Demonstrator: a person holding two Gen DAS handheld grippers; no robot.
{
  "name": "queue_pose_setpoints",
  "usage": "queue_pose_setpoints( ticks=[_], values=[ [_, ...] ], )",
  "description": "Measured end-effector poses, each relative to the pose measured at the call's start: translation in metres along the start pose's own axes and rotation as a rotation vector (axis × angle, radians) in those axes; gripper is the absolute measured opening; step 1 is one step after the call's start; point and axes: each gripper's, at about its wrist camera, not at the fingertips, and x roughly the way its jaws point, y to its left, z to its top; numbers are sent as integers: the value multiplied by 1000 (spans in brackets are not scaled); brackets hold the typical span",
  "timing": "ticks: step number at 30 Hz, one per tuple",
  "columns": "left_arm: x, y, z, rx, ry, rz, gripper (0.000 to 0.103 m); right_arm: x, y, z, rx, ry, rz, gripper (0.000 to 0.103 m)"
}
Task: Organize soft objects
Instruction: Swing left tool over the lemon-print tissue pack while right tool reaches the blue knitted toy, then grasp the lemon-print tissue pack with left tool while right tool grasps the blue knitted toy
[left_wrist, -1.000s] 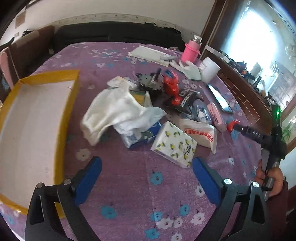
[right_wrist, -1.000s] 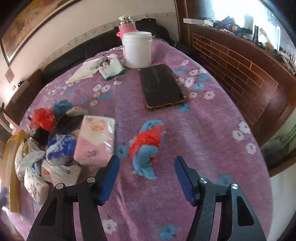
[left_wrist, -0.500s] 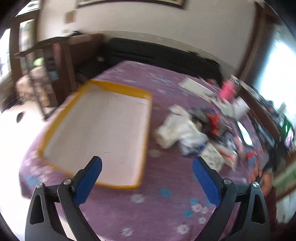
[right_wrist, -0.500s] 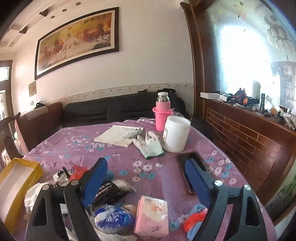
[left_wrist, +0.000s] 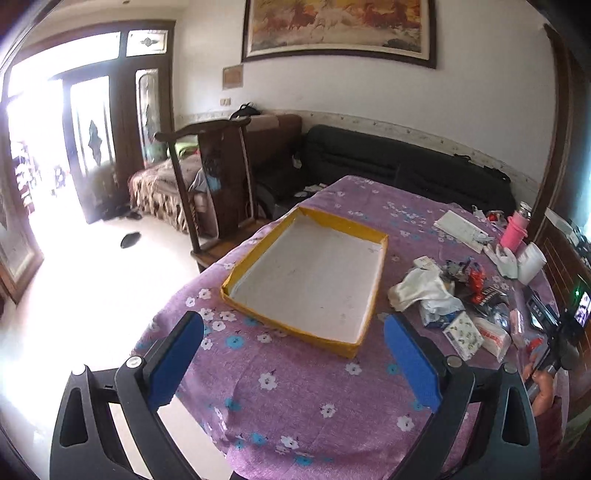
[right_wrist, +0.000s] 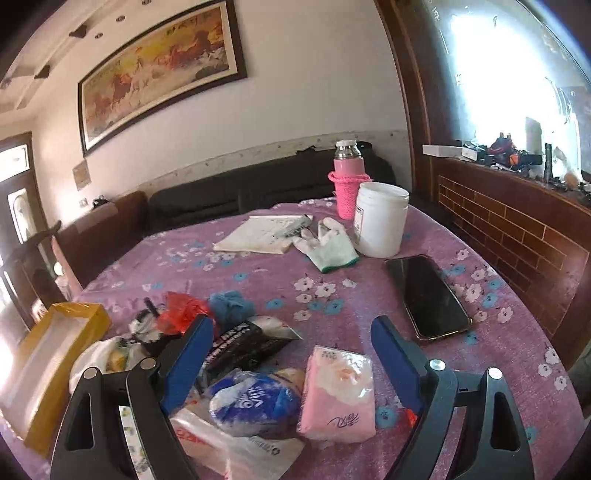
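An empty yellow-rimmed tray (left_wrist: 380, 258) lies on the purple flowered tablecloth; it also shows in the right wrist view (right_wrist: 85, 314). To its right is a heap of soft things: a white cloth (left_wrist: 417, 290), tissue packs (left_wrist: 463, 334) and plastic bags. My left gripper (left_wrist: 293, 352) is open and empty, raised above the table's near edge, facing the tray. My right gripper (right_wrist: 291, 356) is open and empty, raised over a pink tissue pack (right_wrist: 338, 393), a blue-and-white bag (right_wrist: 255, 402) and a black packet (right_wrist: 245, 341). A blue cloth ball (right_wrist: 231, 304) and red bag (right_wrist: 181, 310) lie beyond.
A phone (right_wrist: 426, 295), white jar (right_wrist: 380, 223), pink bottle (right_wrist: 347, 188), white glove (right_wrist: 327, 245) and papers (right_wrist: 262, 232) sit at the far right of the table. A wooden chair (left_wrist: 218, 177) stands by the table's left side. A brick ledge (right_wrist: 517, 229) runs on the right.
Both grippers have risen and tilted up from the table. The left view swung left from the heap to the tray and the room. The right view left the blue-and-red cloth ball.
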Motion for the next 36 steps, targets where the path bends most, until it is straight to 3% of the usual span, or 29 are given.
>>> queue_pose_setpoints(
  ticks=[6,9,12,14,19,21,23,25,28,30,33,34,35,36],
  values=[
    [0,-34,-5,91,2,-68,98,-15,-6,5,40,-37,31,93],
    [25,-54,-10,113,62,-157,98,-28,-7,9,62,-60,79,93],
    [61,-87,-18,156,145,-252,98,-50,-7,14,40,-136,121,93],
    [87,-117,-23,213,218,-307,98,-63,-13,20,4,-178,110,97],
    [129,-186,-32,327,275,-399,98,-63,-49,13,-69,-148,-5,102],
    [152,-213,-38,357,315,-421,98,-49,-71,2,-11,-97,-55,102],
    [171,-230,-41,359,350,-437,98,-30,-93,2,82,8,-78,102],
    [189,-244,-43,355,372,-454,98,-22,-111,4,166,16,-60,102],
    [214,-258,-48,346,411,-440,98,-8,-120,4,173,62,-103,102],
    [228,-263,-52,312,471,-467,98,2,-122,2,182,106,-96,102],
    [237,-273,-59,295,498,-500,98,9,-122,1,172,131,-115,102],
    [237,-276,-62,307,495,-505,95,12,-123,0,170,139,-121,102],
    [236,-279,-65,327,487,-506,85,14,-124,-1,171,146,-128,102],
    [234,-282,-68,359,475,-501,85,15,-126,-2,175,151,-135,102]
  ],
)
